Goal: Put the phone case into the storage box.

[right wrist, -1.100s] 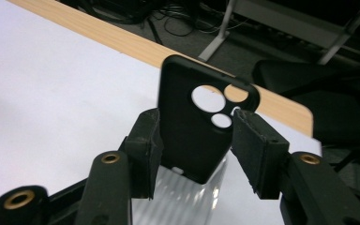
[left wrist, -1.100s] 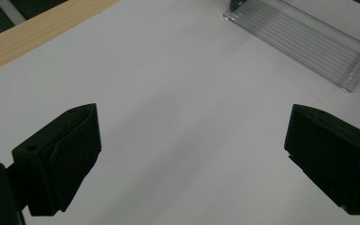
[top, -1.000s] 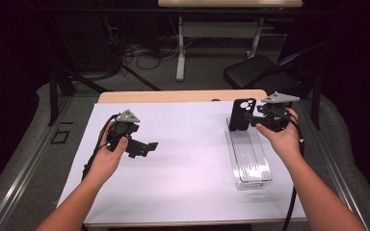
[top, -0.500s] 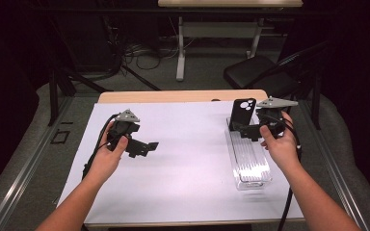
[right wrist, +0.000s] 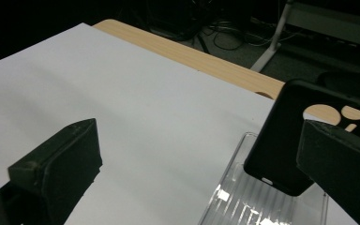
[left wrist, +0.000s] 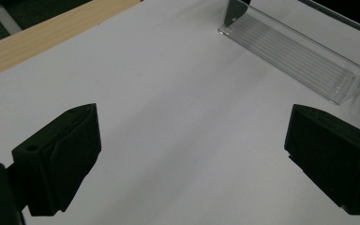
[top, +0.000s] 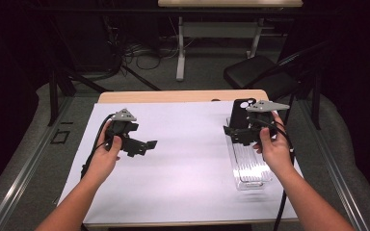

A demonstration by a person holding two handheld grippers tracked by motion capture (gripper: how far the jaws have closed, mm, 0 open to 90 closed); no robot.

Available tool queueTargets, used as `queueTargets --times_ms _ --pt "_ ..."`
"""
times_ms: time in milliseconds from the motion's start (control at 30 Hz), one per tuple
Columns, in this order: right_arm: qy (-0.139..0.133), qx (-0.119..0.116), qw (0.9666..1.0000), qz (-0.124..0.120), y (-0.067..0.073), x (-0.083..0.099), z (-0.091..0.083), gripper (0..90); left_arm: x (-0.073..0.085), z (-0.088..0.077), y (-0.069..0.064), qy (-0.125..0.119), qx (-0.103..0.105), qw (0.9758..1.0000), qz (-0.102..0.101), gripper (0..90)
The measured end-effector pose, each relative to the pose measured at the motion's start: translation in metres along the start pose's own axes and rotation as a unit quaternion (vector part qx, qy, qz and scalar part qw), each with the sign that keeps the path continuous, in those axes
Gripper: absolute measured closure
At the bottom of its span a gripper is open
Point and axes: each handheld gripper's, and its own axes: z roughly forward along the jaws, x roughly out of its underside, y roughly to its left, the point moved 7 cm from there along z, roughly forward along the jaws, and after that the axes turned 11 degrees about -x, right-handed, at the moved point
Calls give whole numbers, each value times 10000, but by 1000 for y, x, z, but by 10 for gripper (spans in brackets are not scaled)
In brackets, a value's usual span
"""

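My right tool (top: 235,135) is the one that counts here, and its jaws have just been opening; they now stand wide with nothing pressed between them. In the right gripper view the black phone case (right wrist: 294,140) stands just beyond and to the right of the gap, its lower edge resting in the near end of that view's clear ribbed tray (right wrist: 236,199), its top leaning away, partly hidden behind my right-hand jaw. So the case is released, propped in the tray, not in my grip.

From the high view the tray (top: 250,166) lies on the right side of the white bench (top: 183,168) with its long axis running from me toward the far edge, and the phone case (top: 241,113) stands at its far end, just beyond my right tool. Its flat face looks back along the tray toward me, with the camera cutout at the top.

My left tool (top: 144,144) hangs over bare bench well to the left, jaws spread and empty, pointing across toward the tray (left wrist: 300,56), which sits well apart from it.

I judge that any further handling of the case falls to the right tool: it is far nearer, and it would have to come at the case from the near side.
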Motion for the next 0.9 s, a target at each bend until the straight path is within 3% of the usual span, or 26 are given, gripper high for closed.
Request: queueTargets --times_ms 267,533,900 --pt "13 -330 9993 -178 20 4 2 0 4 -8 -1 -62 52 9999 143 44" --pt "6 -387 9982 -463 37 11 1 0 10 -14 -6 -112 92 9996 226 44" --pt "43 -605 9967 -530 53 27 1 0 17 -24 -12 -186 132 9994 266 44"
